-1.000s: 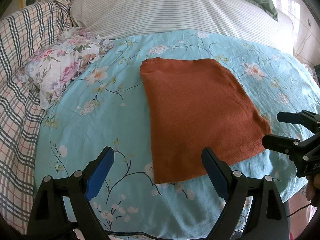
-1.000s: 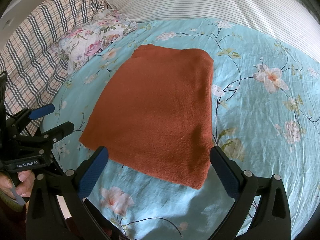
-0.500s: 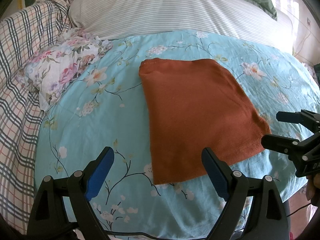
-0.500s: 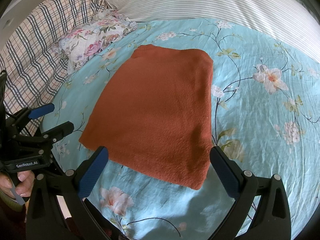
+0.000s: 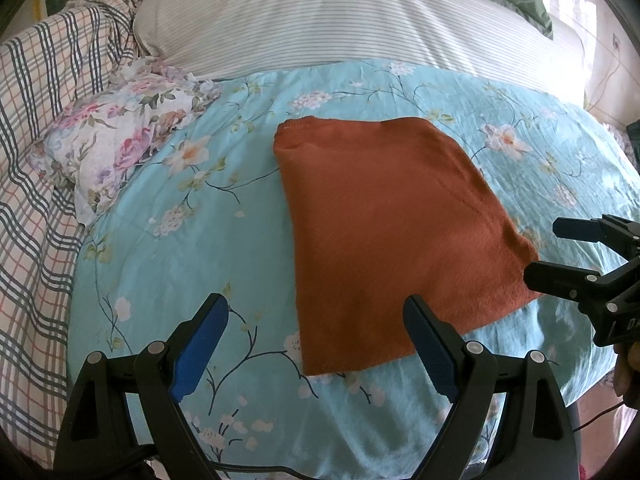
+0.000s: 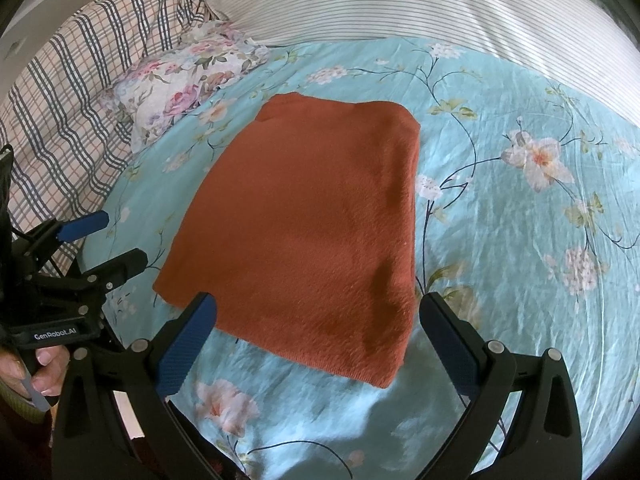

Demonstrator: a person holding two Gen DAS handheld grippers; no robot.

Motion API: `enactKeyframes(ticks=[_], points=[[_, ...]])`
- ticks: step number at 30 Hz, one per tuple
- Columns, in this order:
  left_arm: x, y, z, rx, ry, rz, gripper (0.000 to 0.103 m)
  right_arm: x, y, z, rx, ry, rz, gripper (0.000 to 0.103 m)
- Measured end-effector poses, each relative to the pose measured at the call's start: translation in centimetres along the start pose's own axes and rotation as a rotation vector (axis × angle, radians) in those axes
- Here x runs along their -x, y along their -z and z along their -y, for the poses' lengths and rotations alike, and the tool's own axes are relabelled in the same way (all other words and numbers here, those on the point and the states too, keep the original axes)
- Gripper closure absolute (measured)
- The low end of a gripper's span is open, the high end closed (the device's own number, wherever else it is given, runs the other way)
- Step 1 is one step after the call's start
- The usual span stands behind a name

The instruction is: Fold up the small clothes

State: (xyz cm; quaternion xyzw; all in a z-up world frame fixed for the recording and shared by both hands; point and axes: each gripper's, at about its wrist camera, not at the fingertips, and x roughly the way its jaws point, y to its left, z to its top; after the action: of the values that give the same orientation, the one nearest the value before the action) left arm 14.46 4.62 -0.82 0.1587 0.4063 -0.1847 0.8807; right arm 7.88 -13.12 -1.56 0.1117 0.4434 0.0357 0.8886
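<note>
1. The left gripper (image 5: 316, 338) is wide open and holds nothing; the near left corner of the rust-orange cloth (image 5: 384, 236) lies between its fingers.
2. The right gripper (image 6: 318, 330) is also spread wide and empty, above the cloth's near edge.
3. The cloth lies flat on the floral sheet (image 5: 200, 216).
4. Behind are a flowered pillow (image 5: 116, 148) and a striped pillow (image 5: 320, 20).

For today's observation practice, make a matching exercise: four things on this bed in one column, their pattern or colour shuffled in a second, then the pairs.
Things:
1. folded garment
2. bedsheet
3. small pillow
4. long bolster

Looks:
A. thin stripes on white
B. plain rust orange
C. pink roses on white
D. turquoise with flowering branches

Pairs: 1-B, 2-D, 3-C, 4-A
</note>
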Motion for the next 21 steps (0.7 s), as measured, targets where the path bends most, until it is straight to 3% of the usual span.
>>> enactKeyframes(ticks=[21], points=[[-1.8, -1.2, 0.1, -0.020, 0.000, 0.005, 0.013, -1.1, -1.2, 1.7, -0.026, 0.001, 0.001, 0.002]])
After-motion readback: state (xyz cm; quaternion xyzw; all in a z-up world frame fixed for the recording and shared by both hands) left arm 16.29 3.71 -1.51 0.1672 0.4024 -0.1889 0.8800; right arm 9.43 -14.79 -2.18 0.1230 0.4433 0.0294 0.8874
